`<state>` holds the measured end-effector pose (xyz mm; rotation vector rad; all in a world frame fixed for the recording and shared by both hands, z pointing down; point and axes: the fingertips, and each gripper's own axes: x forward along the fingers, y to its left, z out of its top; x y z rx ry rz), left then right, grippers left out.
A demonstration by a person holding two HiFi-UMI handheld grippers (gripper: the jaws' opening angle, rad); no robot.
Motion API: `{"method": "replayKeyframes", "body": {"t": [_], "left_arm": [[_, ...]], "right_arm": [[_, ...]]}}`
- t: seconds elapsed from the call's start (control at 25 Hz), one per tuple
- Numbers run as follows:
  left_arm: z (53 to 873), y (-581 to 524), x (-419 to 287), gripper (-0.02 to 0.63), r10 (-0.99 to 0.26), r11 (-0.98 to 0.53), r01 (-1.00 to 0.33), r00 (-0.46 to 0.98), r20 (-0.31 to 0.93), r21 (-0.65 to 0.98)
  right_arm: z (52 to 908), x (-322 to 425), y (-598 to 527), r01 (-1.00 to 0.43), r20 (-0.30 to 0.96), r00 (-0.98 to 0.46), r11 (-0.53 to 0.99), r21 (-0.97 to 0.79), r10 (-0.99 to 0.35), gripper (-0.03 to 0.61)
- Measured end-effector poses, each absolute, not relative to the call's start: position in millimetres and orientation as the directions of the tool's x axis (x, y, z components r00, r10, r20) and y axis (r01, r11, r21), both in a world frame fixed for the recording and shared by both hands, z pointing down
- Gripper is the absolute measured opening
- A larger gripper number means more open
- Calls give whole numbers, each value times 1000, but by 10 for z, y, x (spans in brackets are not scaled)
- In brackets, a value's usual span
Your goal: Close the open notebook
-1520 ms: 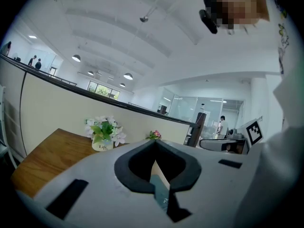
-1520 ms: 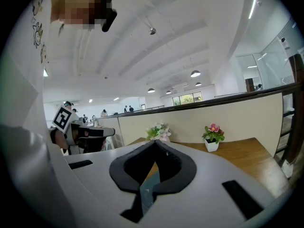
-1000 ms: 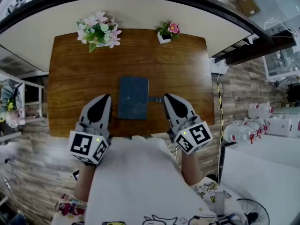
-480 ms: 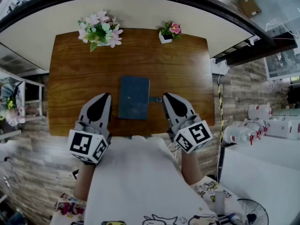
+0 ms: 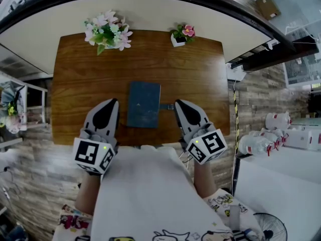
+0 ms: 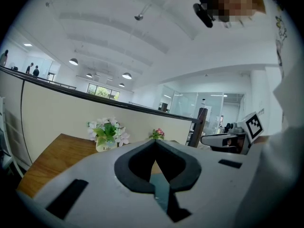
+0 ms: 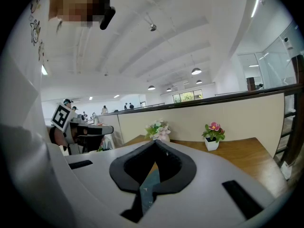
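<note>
Nearest the person, the left tongs (image 5: 113, 102) and right tongs (image 5: 177, 104), both closed and empty, flanked a shut blue notebook (image 5: 143, 104) lying flat on the wooden tabletop (image 5: 195, 69), with a flower bunch (image 5: 106, 33) and a small potted flower (image 5: 181, 34) beyond the notebook.

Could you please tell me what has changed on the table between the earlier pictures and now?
Nothing has visibly changed. The notebook lies closed on the table as before. The left hand-held gripper and the right hand-held gripper are shut as they were, one on each side of it.
</note>
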<state>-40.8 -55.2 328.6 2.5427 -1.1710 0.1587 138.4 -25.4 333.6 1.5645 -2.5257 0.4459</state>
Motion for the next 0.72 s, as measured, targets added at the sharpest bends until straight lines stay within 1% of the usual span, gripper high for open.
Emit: {"method": "replayKeyframes", "body": {"t": [0.72], "left_arm": [[3343,-561,-493,2,-702,-630,-748,664,259,211]], "right_arm": [[3359,1383,-227,-894,277,-446,411,-177,-851,-2]]}}
